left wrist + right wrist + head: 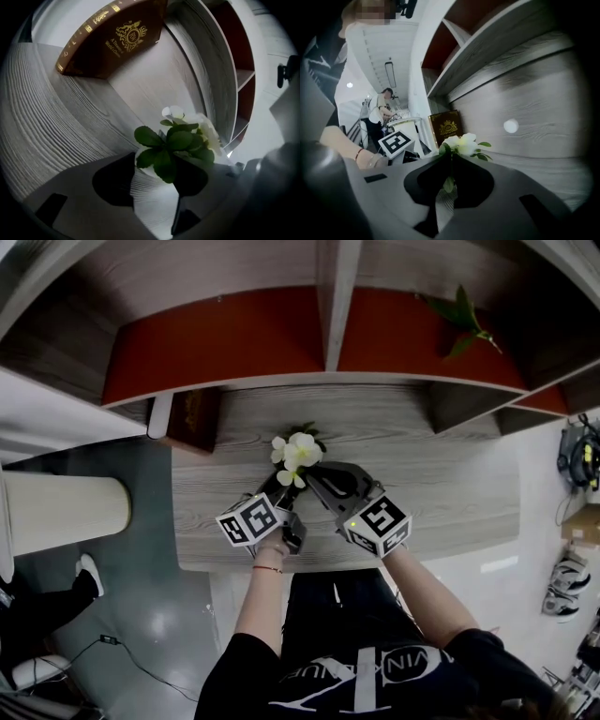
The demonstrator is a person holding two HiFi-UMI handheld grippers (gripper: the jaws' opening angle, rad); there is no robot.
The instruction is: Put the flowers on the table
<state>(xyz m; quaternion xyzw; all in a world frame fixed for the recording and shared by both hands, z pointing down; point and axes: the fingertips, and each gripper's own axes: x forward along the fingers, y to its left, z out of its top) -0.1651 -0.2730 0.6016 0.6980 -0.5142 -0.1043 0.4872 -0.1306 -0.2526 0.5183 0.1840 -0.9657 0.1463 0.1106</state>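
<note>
A bunch of white flowers (297, 454) with green leaves sits low over the grey wooden table (431, 484), just in front of the shelf unit. My right gripper (315, 480) comes in from the right, and its jaws stand close together on the thin flower stem (450, 165), the blooms (461, 144) rising just past the tips. My left gripper (276, 487) is at the left of the bunch. Its jaws stand wide, with the leaves (176, 147) at their tips and bare table showing between them.
A brown book with gold print (194, 418) leans at the table's back left, also seen in the left gripper view (115, 40). Red-backed shelves (225, 334) overhang the table; one holds a green sprig (464, 320). A white cylinder (61, 510) stands at the left. A person (379, 112) stands far off.
</note>
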